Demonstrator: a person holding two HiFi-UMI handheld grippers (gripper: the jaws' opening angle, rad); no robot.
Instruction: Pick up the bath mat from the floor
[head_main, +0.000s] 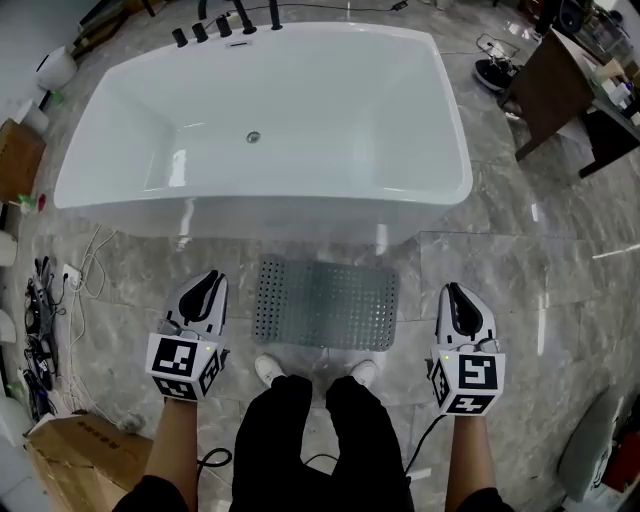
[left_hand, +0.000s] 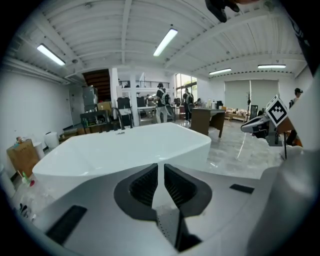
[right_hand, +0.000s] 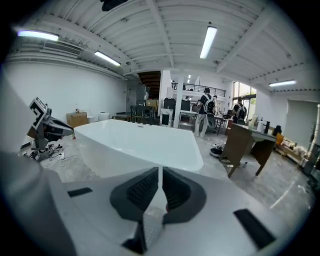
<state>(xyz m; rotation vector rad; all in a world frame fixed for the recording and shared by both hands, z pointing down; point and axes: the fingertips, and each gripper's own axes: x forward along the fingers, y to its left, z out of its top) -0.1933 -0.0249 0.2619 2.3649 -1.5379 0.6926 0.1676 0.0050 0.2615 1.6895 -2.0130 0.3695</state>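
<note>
The grey perforated bath mat (head_main: 325, 303) lies flat on the marble floor, just in front of the white bathtub (head_main: 452, 120). The person's shoes (head_main: 268, 370) stand at its near edge. My left gripper (head_main: 207, 278) hovers to the left of the mat, shut and empty. To the mat's right my right gripper (head_main: 455, 290) is also shut, holding nothing. Neither touches the mat. In the left gripper view the jaws (left_hand: 161, 172) meet in front of the tub (left_hand: 125, 145). The right gripper view shows the same closed jaws (right_hand: 160, 175) before the tub (right_hand: 140, 140). The mat does not show in either gripper view.
A cardboard box (head_main: 75, 455) and a tangle of cables (head_main: 45, 300) sit at the left. A dark wooden desk (head_main: 550, 85) stands at the far right. Black taps (head_main: 225, 25) line the tub's far rim. People stand far off in the room (right_hand: 206, 112).
</note>
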